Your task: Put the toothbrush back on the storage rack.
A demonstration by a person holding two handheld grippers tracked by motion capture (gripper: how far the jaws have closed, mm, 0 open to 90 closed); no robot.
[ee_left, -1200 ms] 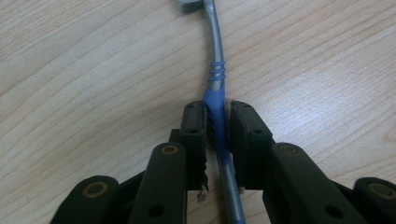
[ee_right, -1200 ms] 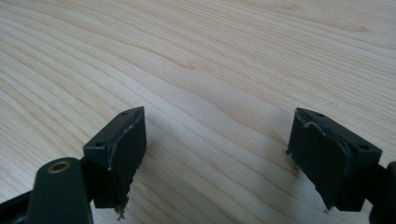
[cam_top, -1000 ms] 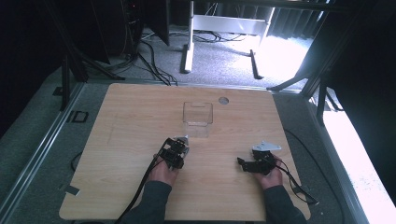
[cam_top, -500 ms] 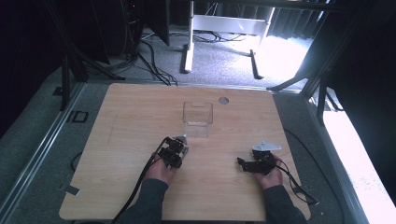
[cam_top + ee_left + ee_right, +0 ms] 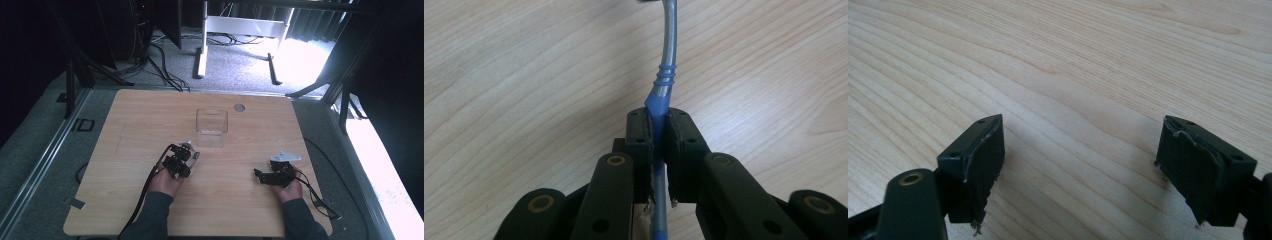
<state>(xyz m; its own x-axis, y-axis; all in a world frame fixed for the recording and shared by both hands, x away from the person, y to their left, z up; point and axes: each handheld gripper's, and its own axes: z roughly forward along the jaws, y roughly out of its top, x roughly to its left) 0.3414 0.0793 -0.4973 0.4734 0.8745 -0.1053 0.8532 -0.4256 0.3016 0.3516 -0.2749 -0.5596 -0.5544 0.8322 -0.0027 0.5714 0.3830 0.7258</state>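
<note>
Wood grain runs across the table (image 5: pixel 130 125), a pale slab with rounded corners standing on grey carpet. The person's forearms come in from the near edge, one gripper in each hand. The left gripper (image 5: pixel 186 155) sits left of centre, pointing away and slightly right. In the left gripper view its jaws are pressed together on a thin tool (image 5: pixel 663 85): a grey metal shaft with a blue sleeve and three blue rings. The blue part is pinched between the pads (image 5: pixel 676 145), the shaft sticks out past the tips and bends a little near the top edge of that view, and more of the shaft runs back between the jaws toward the camera. What the far end of the tool is cannot be told, as it is cut off. Just beyond the left gripper, near the middle of the table, stands a clear box (image 5: pixel 212 127), open on top, close to the gripper but apart from it. A small dark disc (image 5: pixel 239 107) lies flat near the far edge, right of the box. The right gripper (image 5: pixel 260 174) rests well to the right, near the near edge, with a grey plate on top. In the right gripper view (image 5: pixel 1078 165) its jaws stand wide apart over bare wood, with nothing between them.
</note>
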